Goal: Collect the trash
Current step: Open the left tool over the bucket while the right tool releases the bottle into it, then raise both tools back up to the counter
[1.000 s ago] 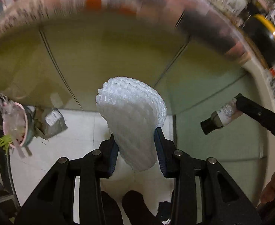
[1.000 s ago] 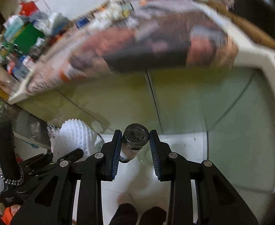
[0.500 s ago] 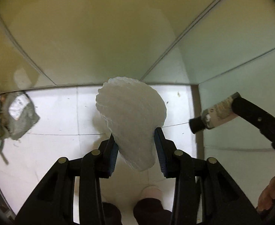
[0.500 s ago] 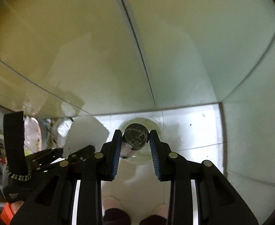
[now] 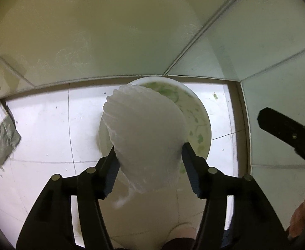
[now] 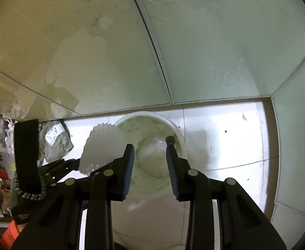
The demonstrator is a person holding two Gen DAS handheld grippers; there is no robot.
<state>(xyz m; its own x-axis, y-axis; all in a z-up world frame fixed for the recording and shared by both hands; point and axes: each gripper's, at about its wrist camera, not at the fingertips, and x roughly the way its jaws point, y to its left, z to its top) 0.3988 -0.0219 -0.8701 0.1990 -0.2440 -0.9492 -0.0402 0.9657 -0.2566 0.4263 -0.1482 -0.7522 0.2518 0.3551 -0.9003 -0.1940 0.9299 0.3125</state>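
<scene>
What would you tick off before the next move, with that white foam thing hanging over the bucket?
1. Bucket under both claws: ok.
2. Foam net over the bucket mouth: ok.
3. Left claw releasing: not ok yet; its jaws are opening, but the net sits between them, not yet dropped.
4. Right claw empty: ok, nothing between its jaws.
5. Earlier load landed in the bucket: cannot tell; only a dark cap shows inside.
6. Grey wrapper on the floor: not ok, not collected.
</scene>
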